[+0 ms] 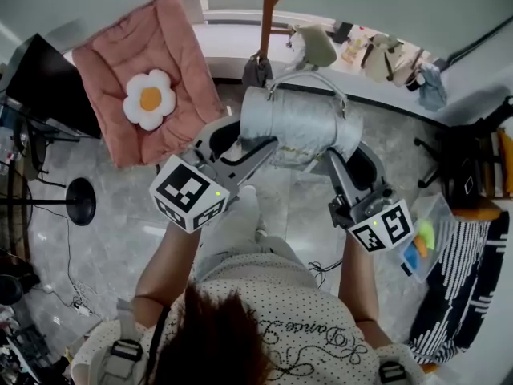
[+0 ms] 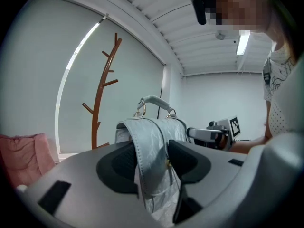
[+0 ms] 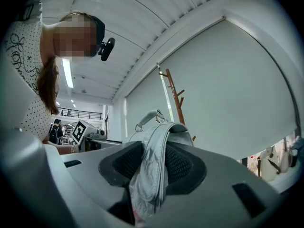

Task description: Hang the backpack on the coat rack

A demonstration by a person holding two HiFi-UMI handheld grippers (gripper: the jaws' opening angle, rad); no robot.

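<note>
A silver-grey backpack (image 1: pixel 298 123) hangs in the air between both grippers, its top handle (image 1: pixel 309 77) toward the coat rack. My left gripper (image 1: pixel 240 147) is shut on the bag's left shoulder strap (image 2: pixel 151 156). My right gripper (image 1: pixel 335 160) is shut on the other strap (image 3: pixel 151 175). The brown wooden coat rack (image 1: pixel 270 13) stands just beyond the bag, with bare pegs on its pole (image 2: pixel 100 99). In the right gripper view the rack (image 3: pixel 176 96) rises right behind the bag's handle (image 3: pixel 149 116).
A pink cushion with a flower pillow (image 1: pixel 148 79) lies at the left. A black round stand base (image 1: pixel 80 201) is on the floor beside it. Bags (image 1: pixel 385 57) sit along the window ledge. A clear bin (image 1: pixel 425 239) and a striped cloth (image 1: pixel 461 287) lie at the right.
</note>
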